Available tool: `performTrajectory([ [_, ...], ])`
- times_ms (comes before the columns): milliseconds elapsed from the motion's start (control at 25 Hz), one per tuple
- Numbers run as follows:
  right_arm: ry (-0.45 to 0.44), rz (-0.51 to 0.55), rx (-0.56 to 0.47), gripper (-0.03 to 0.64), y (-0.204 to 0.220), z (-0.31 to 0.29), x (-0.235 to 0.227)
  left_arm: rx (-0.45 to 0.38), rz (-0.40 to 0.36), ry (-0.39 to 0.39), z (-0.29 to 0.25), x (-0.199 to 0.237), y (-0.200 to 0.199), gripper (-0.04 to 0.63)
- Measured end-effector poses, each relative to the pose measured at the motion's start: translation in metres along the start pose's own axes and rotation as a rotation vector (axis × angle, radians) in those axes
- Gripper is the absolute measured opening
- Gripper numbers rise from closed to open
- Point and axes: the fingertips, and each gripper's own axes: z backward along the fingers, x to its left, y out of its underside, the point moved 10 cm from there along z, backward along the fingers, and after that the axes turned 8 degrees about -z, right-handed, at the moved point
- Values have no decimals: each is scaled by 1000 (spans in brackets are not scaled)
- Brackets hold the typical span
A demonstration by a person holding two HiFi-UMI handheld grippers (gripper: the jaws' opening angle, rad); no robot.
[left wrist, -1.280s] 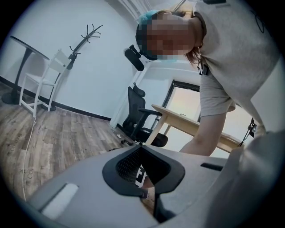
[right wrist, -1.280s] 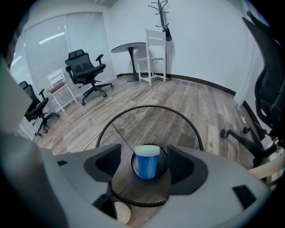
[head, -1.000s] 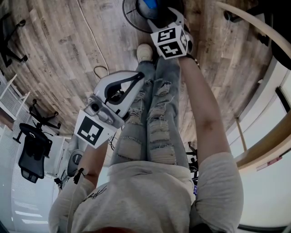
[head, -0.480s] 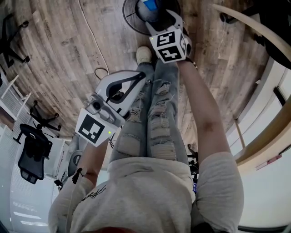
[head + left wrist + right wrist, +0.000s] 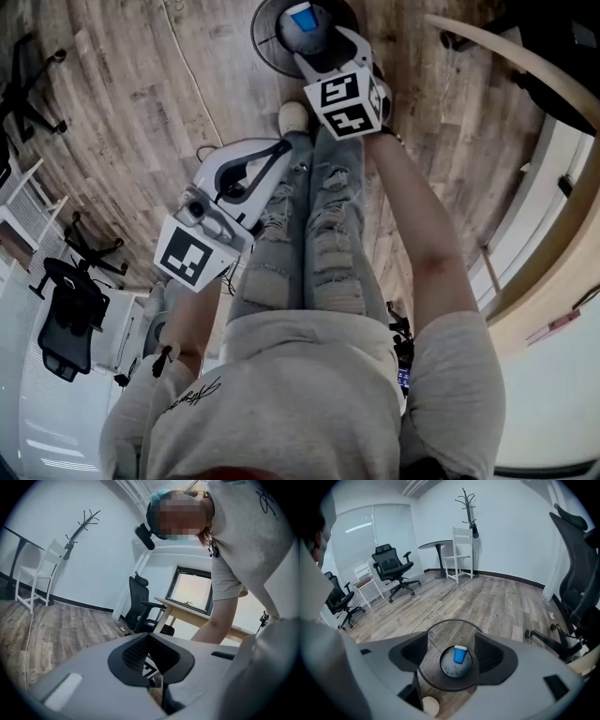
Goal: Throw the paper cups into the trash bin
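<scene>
Two grippers hang in front of a standing person's legs, seen from above over torn jeans (image 5: 309, 234) and a pale shoe (image 5: 294, 114). The right gripper (image 5: 325, 45) reaches farthest out, its jaws spread wide and empty, poised straight over the round wire trash bin (image 5: 265, 45), which stands on the wood floor (image 5: 112, 103) just beyond the shoe. In the right gripper view the bin's rim shows as a ring between the two black pads (image 5: 414, 652). One blue paper cup (image 5: 460, 655) lies on the bin's bottom near the middle, away from the mesh wall; in the head view it is a blue spot inside the bin. The left gripper (image 5: 281, 150) is held nearer the body, beside the left thigh and well apart from the bin. Its jaws look closed on nothing, though the pads crowd the lens in the left gripper view, so a thin gap cannot be ruled out. Beyond the bin and to its left the floor lies open, crossed by a thin cable (image 5: 187, 84). To the right a pale desk edge (image 5: 525, 56) curves close by, with a dark chair base (image 5: 548, 641) near it. Further off, along the walls, stand black office chairs (image 5: 393, 566), a white chair (image 5: 461, 550), a small round table (image 5: 437, 544) and a coat stand (image 5: 468, 501).
</scene>
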Motion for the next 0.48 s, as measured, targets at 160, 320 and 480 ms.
performTrajectory([
  [160,3,-11,-17,293,-8,15,-5,16,-4,-11,-1,-6,-5,3],
  [320,-4,-3,-31,293,-20,27,-5,19,-9,-23,-4,-6,-14,3],
  [480,-23,3,-48,293,-22,52,1,15,-29,-25,-5,-19,-28,3],
])
